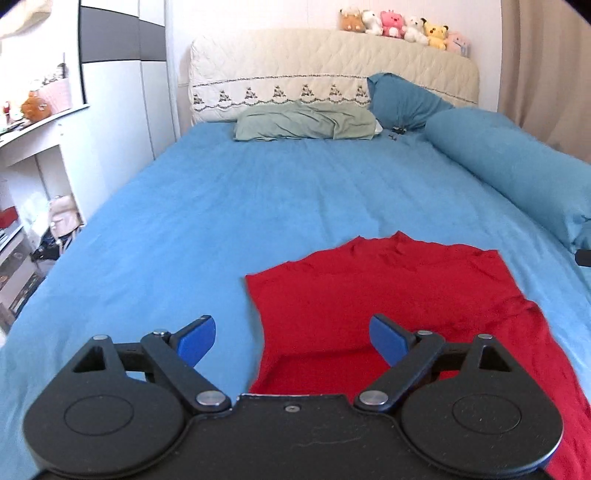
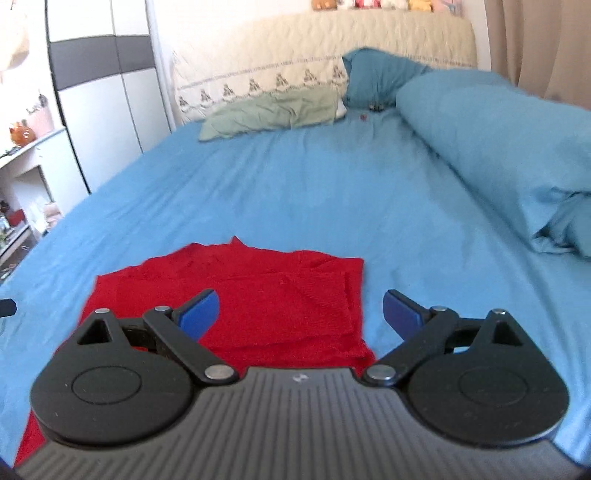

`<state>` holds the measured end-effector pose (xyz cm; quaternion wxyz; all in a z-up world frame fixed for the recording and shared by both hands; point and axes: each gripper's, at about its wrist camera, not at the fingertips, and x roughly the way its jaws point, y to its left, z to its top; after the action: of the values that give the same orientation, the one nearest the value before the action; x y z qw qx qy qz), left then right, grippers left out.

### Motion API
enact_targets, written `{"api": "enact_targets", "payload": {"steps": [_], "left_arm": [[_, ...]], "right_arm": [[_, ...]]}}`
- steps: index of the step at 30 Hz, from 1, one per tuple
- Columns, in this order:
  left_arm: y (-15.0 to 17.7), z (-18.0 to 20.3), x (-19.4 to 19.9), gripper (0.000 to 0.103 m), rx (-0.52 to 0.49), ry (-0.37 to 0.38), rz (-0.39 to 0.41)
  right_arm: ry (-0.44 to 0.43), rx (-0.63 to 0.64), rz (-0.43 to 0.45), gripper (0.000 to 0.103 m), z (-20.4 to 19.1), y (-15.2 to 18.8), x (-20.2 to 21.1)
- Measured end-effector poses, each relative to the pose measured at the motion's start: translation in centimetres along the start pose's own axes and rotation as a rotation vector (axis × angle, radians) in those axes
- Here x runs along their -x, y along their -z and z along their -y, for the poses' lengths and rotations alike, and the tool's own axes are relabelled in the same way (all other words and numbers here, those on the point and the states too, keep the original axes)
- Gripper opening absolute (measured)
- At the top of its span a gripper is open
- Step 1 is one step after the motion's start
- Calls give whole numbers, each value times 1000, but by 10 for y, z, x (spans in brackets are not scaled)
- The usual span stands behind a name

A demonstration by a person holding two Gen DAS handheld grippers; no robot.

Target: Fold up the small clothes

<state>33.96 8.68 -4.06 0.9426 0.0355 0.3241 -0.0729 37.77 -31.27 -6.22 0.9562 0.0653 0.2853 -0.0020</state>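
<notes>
Nearest us, our left gripper [image 1: 291, 338] and right gripper [image 2: 301, 312] both hang released, holding nothing, above the red garment [image 1: 388, 291] lying flat just ahead on the blue bedsheet [image 1: 221, 206], whose loose fabric we risk pinching with the garment's edge.

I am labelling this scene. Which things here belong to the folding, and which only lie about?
For the job: red garment, left tongs, right tongs.

Lying about: green pillow, blue pillow, rolled blue duvet, plush toys.
</notes>
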Motion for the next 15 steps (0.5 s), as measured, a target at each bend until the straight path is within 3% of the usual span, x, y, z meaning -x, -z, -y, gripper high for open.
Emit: {"api": "enact_targets", "payload": {"steps": [7,12,15], "left_arm": [[62,6,67,93,14,-56,2],[118,9,88,93,57,-108,8],[153,11,97,93,114,-102,30]], "right_arm": [[-44,10,23,103,17,52,68],[-63,35,25,103,23,111,95],[-60,39,21,103,24,145,113]]}}
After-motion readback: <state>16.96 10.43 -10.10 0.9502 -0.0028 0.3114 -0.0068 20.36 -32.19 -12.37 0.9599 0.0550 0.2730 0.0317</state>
